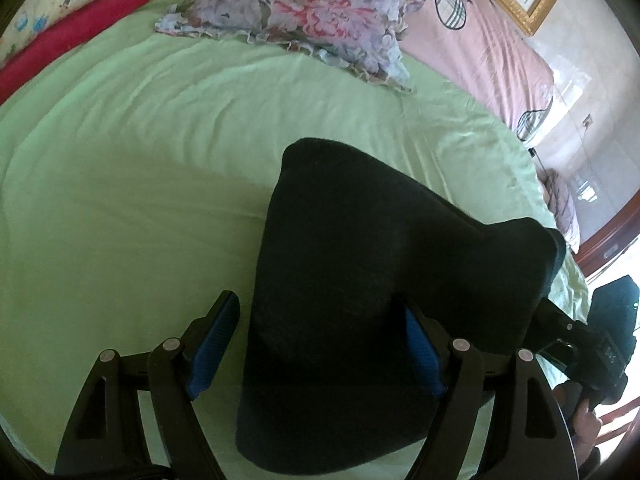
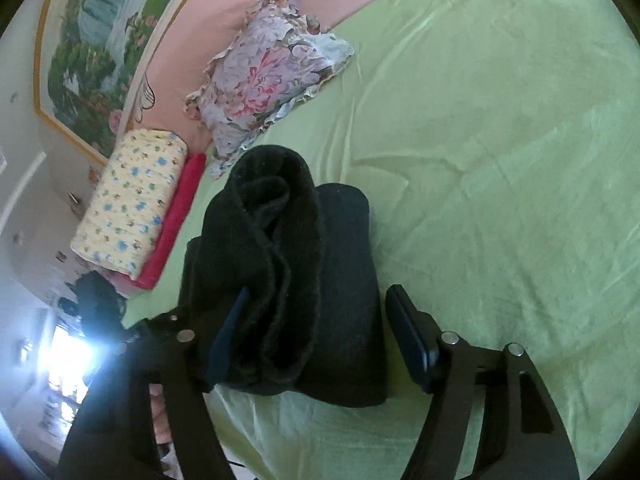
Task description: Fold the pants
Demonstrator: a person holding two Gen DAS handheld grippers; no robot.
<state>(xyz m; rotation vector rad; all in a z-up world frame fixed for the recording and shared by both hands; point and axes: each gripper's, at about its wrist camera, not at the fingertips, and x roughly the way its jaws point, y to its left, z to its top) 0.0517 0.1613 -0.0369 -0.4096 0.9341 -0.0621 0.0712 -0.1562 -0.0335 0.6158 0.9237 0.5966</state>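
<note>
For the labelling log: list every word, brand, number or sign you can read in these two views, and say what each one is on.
No readable text in either view.
Black pants: no tag or label showing.
Floral pillow, patterned yellow blanket, framed painting: pictures and prints only, no words.
Other handheld device at the left view's edge: small markings, too blurred to read.

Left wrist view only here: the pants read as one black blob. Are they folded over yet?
Observer: Yes. The right wrist view shows the pants doubled, a thick upper fold lying on a flatter lower layer.
Operator: Right gripper jaws?
Observer: The right gripper is open, straddling the stack; one finger stands clear of it over the green sheet.
Operator: Other finger?
Observer: Its pad sits against the upper fold's side.
</note>
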